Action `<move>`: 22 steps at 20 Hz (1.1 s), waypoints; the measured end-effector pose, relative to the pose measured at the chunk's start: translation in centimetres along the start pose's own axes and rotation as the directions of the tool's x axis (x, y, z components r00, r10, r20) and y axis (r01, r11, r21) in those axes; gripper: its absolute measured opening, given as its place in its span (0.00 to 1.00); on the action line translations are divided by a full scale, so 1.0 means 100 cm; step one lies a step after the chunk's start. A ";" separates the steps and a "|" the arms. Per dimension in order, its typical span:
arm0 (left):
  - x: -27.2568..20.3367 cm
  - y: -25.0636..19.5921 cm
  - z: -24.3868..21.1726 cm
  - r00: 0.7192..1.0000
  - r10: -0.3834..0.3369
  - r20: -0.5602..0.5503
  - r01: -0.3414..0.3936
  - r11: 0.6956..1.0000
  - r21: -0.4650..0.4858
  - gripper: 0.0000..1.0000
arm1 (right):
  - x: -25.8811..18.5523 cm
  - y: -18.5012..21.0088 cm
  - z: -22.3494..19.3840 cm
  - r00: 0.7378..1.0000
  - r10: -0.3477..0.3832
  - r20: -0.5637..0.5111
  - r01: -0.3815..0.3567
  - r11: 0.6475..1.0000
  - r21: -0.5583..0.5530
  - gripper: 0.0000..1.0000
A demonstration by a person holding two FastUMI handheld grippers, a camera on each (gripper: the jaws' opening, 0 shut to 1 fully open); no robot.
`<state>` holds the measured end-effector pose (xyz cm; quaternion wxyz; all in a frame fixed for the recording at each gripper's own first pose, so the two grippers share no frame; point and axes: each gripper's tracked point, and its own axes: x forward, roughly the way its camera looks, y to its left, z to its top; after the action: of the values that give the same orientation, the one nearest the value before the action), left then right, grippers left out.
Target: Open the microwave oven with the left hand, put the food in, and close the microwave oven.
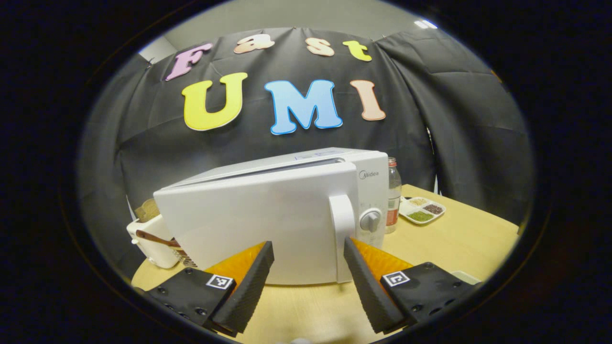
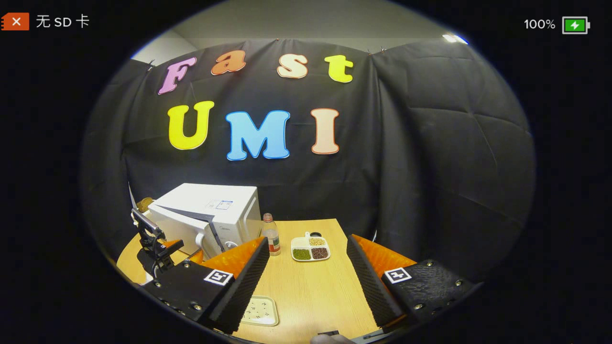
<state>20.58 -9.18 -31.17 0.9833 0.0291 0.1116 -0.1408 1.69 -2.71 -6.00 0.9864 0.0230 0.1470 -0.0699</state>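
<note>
So in the left gripper view, the left gripper (image 1: 308,251) sits with its two fingers spread wide and nothing between them, bare light wooden tabletop (image 1: 306,310) right under it. Dead ahead at 12 o'clock is the white box-shaped microwave oven (image 1: 287,215), its door swung partly out from the body so a dark gap runs along the top edge; the white vertical door handle (image 1: 342,239) stands just above the finger at 1 o'clock, close, but I can't tell if they touch. At 9 o'clock a cream plastic container with a brown-handled utensil (image 1: 153,239) hugs the table's left edge. Past the oven at 2 o'clock there's a clear bottle with a red label (image 1: 393,196), then a white divided dish of grains (image 1: 421,210), with open tabletop running out to the right edge. Over in the right gripper view, the right gripper (image 2: 308,258) is also released, held above a wide free stretch of table, with a small pale patterned tray (image 2: 260,310) at 7 o'clock near the front edge, and the left gripper (image 2: 158,248) farther off at 10 o'clock by the oven door.
</note>
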 end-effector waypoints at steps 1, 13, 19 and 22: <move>0.005 0.002 0.003 1.000 0.010 0.004 -0.010 1.000 0.000 1.00 | 0.000 -0.004 -0.002 1.000 -0.005 -0.002 0.005 1.000 -0.001 0.99; 0.031 0.000 0.007 0.999 0.030 0.026 -0.029 0.999 -0.041 0.97 | -0.001 -0.007 -0.007 1.000 -0.011 -0.008 0.011 1.000 0.001 0.99; 0.039 -0.022 -0.002 0.999 0.030 -0.028 -0.031 0.999 -0.021 0.97 | -0.004 0.008 -0.007 0.999 0.033 -0.006 -0.033 0.999 -0.001 0.99; 0.022 -0.025 0.013 1.000 0.026 -0.003 -0.027 0.999 -0.018 0.98 | -0.010 0.008 0.001 0.999 0.039 0.023 -0.039 0.999 0.003 0.99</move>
<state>22.22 -12.27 -30.46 0.9851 0.0221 0.1138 -0.1268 0.93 -1.76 -5.55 0.9891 0.0268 0.1351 -0.0510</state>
